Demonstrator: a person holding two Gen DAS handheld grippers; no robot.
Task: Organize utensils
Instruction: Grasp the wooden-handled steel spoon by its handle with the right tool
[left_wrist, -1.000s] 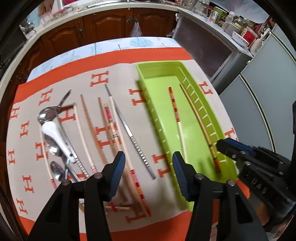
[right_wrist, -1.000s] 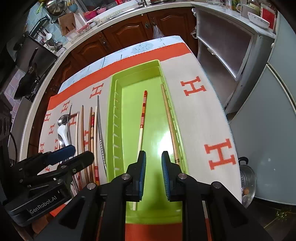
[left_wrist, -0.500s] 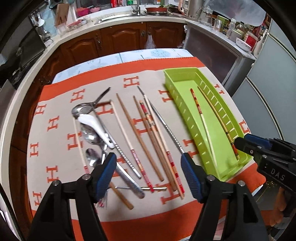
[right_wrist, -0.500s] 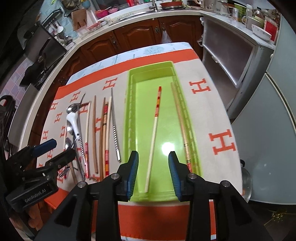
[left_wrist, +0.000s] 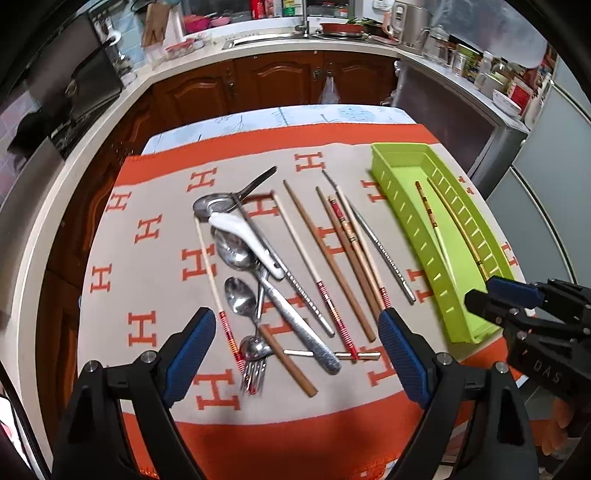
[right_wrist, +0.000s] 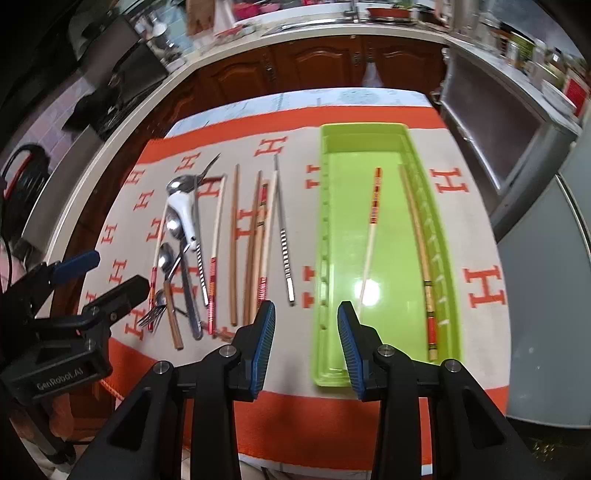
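We read "GenRobot.AI" on our left gripper (right_wrist: 85, 280), its empty jaws opening. Our right gripper (right_wrist: 306, 343) stood parted, empty, above the green tray's (right_wrist: 325, 258) near edge; two chopsticks (right_wrist: 371, 229) lay inside.

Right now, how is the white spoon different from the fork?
The white spoon is smooth white with a rounded bowl; the fork is shiny metal with prongs. The white spoon lies on top of other spoons, farther away; the fork lies nearest the table's front edge. Both lie flat outside the green tray.
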